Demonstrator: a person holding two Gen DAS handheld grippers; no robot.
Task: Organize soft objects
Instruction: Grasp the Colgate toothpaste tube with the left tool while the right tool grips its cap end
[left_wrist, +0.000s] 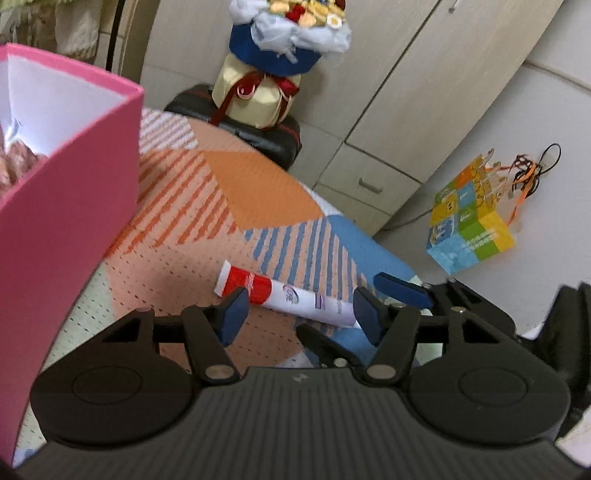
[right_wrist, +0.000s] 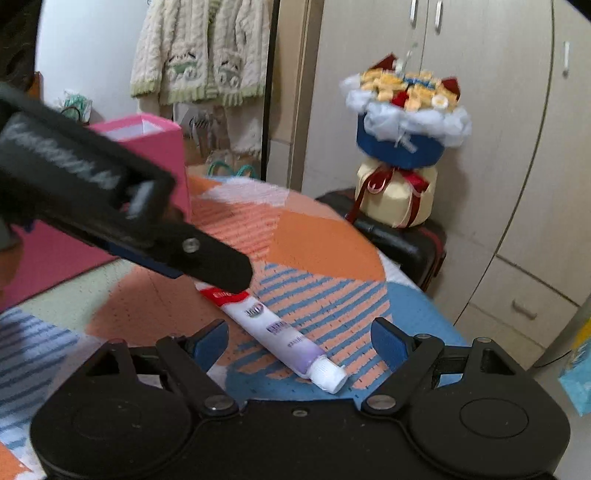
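A bouquet (right_wrist: 406, 122) in blue and cream wrapping with a dark red ribbon is standing on a black suitcase (right_wrist: 399, 236), in front of pale wardrobe doors (right_wrist: 480, 110). A multicoloured gift bag (left_wrist: 469, 225) with orange ribbon handles is sitting on the floor, and a knitted cream cardigan (right_wrist: 199, 51) is hanging behind.

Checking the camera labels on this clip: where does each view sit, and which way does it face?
Left wrist: rides the left tool, angled down at the tube on the patterned mat; pink box at its left. Its own open fingers show, and the right tool's blue tips.
Right wrist: rides the right tool, angled down at the tube; its open fingers show, and the left tool crosses in over the tube's red end.
Shared: tube, mat, pink box, bouquet.
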